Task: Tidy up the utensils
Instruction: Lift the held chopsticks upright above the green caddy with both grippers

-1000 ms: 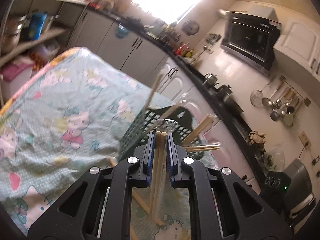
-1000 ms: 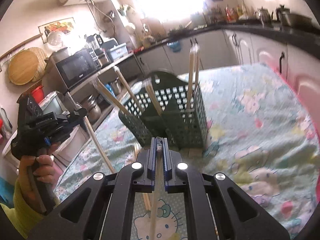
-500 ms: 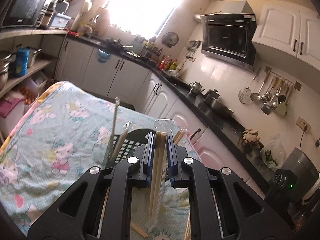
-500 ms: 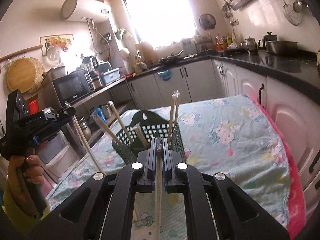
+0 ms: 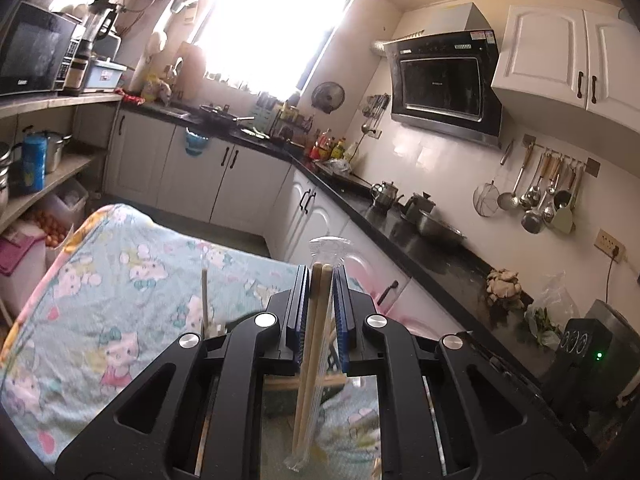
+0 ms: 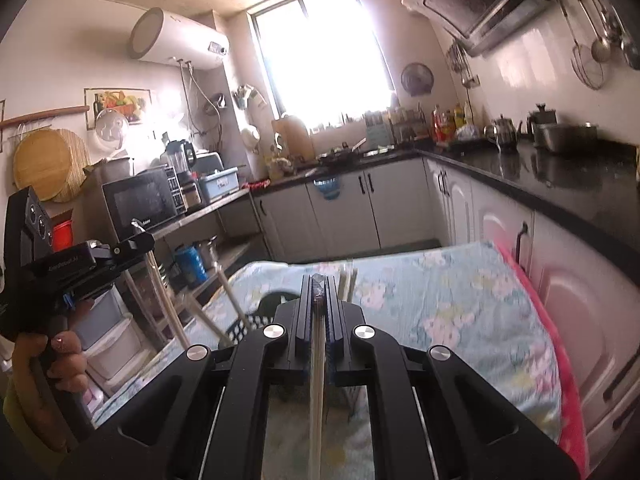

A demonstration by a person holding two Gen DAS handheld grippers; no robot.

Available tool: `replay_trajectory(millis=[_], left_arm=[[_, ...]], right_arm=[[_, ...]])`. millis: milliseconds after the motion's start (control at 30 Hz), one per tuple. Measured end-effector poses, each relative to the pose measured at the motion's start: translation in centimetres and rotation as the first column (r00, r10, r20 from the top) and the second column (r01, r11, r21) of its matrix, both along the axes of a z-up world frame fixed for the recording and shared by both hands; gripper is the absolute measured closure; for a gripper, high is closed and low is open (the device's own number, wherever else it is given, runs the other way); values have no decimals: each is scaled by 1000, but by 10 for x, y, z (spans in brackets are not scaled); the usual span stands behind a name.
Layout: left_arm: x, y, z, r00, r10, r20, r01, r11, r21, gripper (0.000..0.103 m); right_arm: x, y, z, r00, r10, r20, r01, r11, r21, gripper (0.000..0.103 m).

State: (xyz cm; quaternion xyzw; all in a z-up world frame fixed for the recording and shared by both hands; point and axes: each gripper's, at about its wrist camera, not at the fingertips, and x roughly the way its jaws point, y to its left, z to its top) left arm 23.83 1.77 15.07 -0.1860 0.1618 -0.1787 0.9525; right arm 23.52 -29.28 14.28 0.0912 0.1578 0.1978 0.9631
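My left gripper (image 5: 322, 276) is shut on a pair of wooden chopsticks in a clear sleeve (image 5: 314, 344), held upright above the table; it also shows in the right wrist view (image 6: 136, 242), held by a hand with the chopsticks (image 6: 166, 304) hanging below it. My right gripper (image 6: 320, 286) is shut on a thin wrapped pair of chopsticks (image 6: 318, 364). The dark green utensil basket (image 6: 248, 326) sits on the table, mostly hidden behind my gripper bodies, with several chopsticks (image 6: 230, 300) sticking up from it; one (image 5: 205, 300) shows in the left wrist view.
The table carries a light blue cartoon-print cloth (image 5: 120, 280) (image 6: 460, 312). White kitchen cabinets (image 5: 192, 176) and a black counter (image 6: 560, 184) run along the far and right sides. Shelves with a microwave (image 6: 140, 202) stand at the left.
Both grippers have risen and tilted up with their chopsticks still held. The basket has dropped low in both views and is now largely hidden behind the gripper bodies.
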Motion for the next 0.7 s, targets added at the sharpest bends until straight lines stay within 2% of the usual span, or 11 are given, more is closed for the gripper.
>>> replay_trajectory(millis=[400,633,700], left_arm=[[33,-14,39,995,43,89,-47,998,52,97],[51,-23,46,990,68,121,-76,995,62,97],[55,-26,46,986,98,136,-108,992,71,97]], right_arm=[[55,27,38,996,3,93,1,999,-47,97],[79,35,45,992,-7,122,12,999,-47,97],[85,37,45,991,-13,130,19,999,-45,97]])
